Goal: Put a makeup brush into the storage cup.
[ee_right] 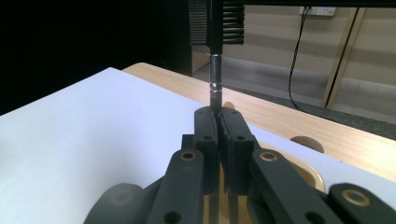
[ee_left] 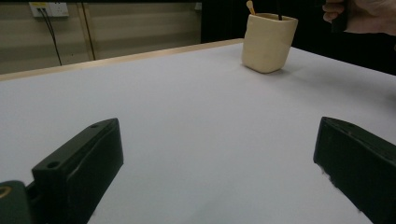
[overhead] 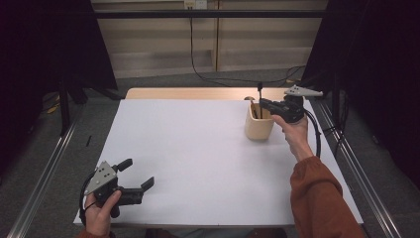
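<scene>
The right gripper (ee_right: 218,122) has its fingers clenched on a brush (ee_right: 215,56) standing in the cup (overhead: 259,127) at two o'clock on the surface (overhead: 198,163). Next move, I judge: a straight vertical one. The left gripper (overhead: 136,174) rests released at seven o'clock.

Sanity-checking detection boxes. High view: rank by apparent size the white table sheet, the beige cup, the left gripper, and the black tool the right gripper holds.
1. white table sheet
2. left gripper, though nearer the camera
3. beige cup, probably; close to the gripper
4. black tool, a thin shaft above the cup, held in the right gripper
</scene>
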